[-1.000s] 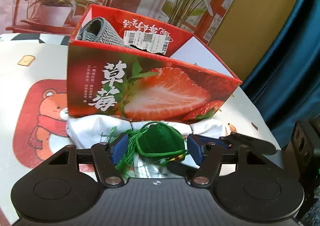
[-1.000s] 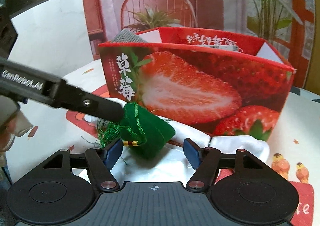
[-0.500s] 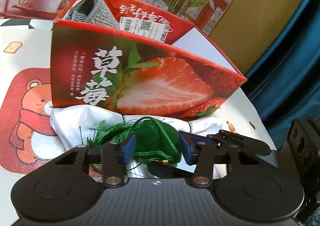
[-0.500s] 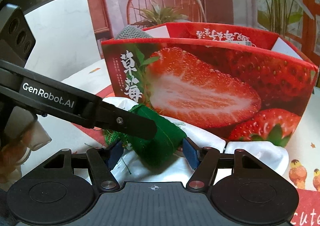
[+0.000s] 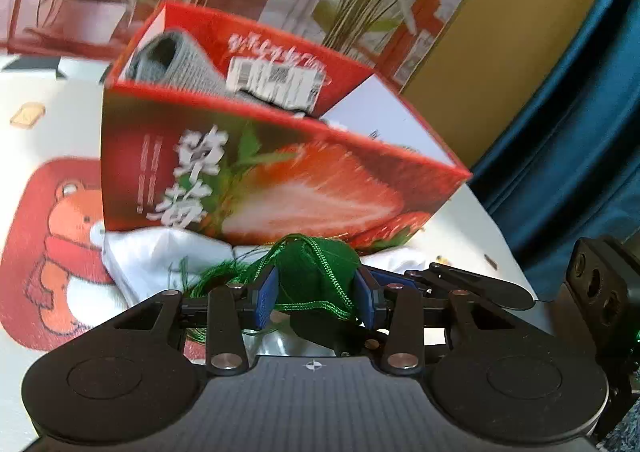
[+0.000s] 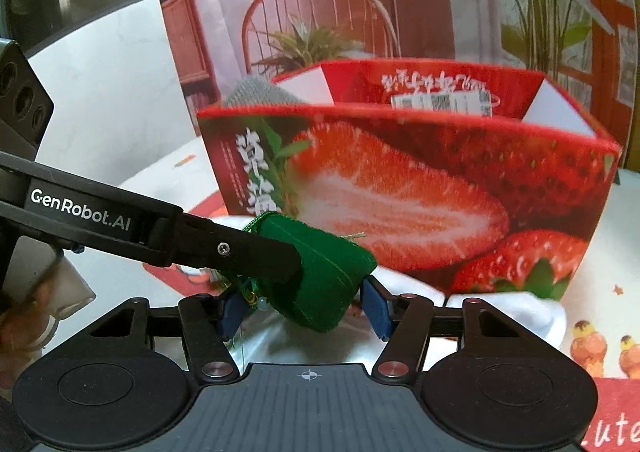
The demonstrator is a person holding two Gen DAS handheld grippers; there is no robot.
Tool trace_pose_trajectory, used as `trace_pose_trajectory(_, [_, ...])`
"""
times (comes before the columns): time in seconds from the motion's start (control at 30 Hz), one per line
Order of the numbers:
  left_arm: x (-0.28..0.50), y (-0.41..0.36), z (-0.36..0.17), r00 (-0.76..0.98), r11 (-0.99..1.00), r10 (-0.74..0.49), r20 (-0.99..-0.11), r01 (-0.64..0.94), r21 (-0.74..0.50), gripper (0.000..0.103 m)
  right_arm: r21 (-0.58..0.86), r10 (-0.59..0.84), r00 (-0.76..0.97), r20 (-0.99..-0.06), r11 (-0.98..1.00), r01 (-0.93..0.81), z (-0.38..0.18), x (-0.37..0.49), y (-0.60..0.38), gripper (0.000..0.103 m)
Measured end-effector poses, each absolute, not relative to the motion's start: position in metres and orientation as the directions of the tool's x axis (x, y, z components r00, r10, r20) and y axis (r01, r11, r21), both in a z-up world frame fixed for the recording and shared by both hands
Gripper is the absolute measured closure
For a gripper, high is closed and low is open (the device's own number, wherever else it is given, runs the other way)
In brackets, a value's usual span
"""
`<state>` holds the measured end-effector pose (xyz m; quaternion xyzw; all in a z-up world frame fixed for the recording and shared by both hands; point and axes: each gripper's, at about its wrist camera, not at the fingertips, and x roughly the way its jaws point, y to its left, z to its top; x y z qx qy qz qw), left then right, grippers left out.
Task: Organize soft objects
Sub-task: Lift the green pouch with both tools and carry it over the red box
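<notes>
A green velvet pouch (image 5: 316,276) with a green cord and tassel sits between the blue pads of my left gripper (image 5: 317,298), which is shut on it, a little above a white cloth (image 5: 160,260). In the right wrist view the pouch (image 6: 328,284) hangs in front of my right gripper (image 6: 304,310), whose jaws stand open around it without pressing it. The left gripper's black finger (image 6: 240,252) crosses that view from the left. Behind stands a red strawberry box (image 5: 280,179) that holds a grey knitted item (image 5: 176,59).
A tablecloth with a bear print (image 5: 64,252) covers the table. The white cloth (image 6: 508,312) spreads under the box front. A blue curtain (image 5: 580,131) hangs at the right. A printed backdrop with a chair and plants (image 6: 320,23) stands behind the box.
My left gripper has closed on the green pouch and lifted it slightly. The right gripper has stayed open and moved closer to the pouch.
</notes>
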<state>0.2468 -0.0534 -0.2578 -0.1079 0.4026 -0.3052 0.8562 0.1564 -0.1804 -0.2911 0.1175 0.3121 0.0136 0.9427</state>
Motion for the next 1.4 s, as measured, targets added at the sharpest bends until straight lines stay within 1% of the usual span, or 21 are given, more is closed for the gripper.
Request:
trace_pose_trajectory(0.27, [0.229, -0.053, -0.226, 0.541, 0.786, -0.615, -0.574, 0.474, -0.396, 0.059, 0.214, 0.080, 0.847, -0.526, 0.976, 0.041, -0.260, 0.145, -0.178, 0.047])
trace_pose_trajectory(0.83, [0.214, -0.055, -0.181, 0.595, 0.774, -0.631, -0.498, 0.523, -0.356, 0.059, 0.131, 0.041, 0.896, -0.443, 0.991, 0.019, -0.202, 0.132, -0.173, 0.048])
trace_pose_trajectory(1.4, [0.238, -0.064, -0.130, 0.640, 0.764, -0.645, -0.417, 0.551, -0.335, 0.059, 0.076, 0.018, 0.926, -0.376, 0.997, 0.012, -0.141, 0.158, -0.195, 0.048])
